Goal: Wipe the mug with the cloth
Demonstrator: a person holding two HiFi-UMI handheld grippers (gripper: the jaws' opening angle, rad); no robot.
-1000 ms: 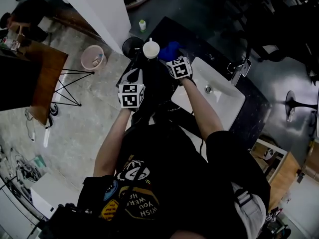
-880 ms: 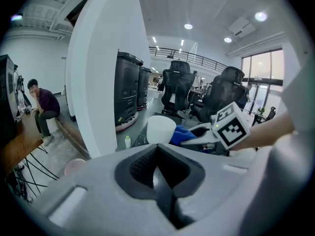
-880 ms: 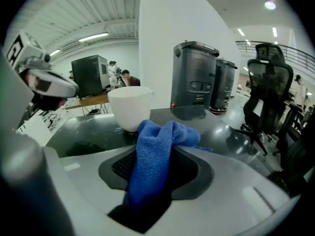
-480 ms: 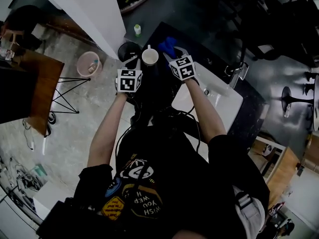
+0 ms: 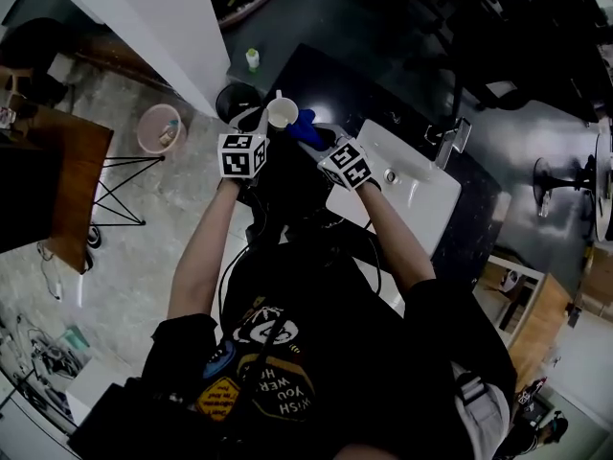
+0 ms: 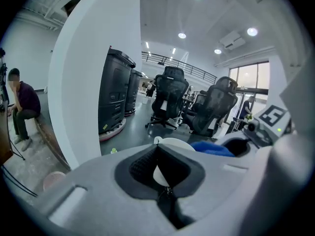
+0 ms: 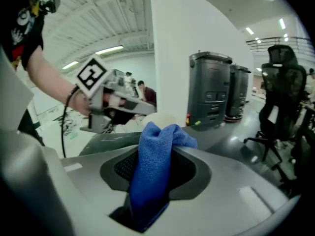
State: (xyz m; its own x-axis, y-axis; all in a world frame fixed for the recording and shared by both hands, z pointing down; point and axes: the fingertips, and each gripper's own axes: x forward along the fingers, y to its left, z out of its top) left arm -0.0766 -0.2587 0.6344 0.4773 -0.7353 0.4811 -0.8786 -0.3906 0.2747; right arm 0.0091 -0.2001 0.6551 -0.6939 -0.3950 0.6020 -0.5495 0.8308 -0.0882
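**Mug** (image 5: 281,113): white and round, with its mouth open toward your head view and the handle on its far side. Your left claw (image 6: 165,167) grips it, and its pale wall shows between the dark pads.

**Cloth** (image 7: 155,161): blue, bunched into a thick fold and pinched in your right claw (image 7: 150,178). Its free end pokes out past the pads and lies just beside the mug, on the mug's right. Contact between the two cannot be told.

A white sink (image 5: 426,199) sits in a dark counter (image 5: 482,220) with a faucet (image 5: 450,140). A pink bin (image 5: 158,128) stands near a wooden table (image 5: 72,185).
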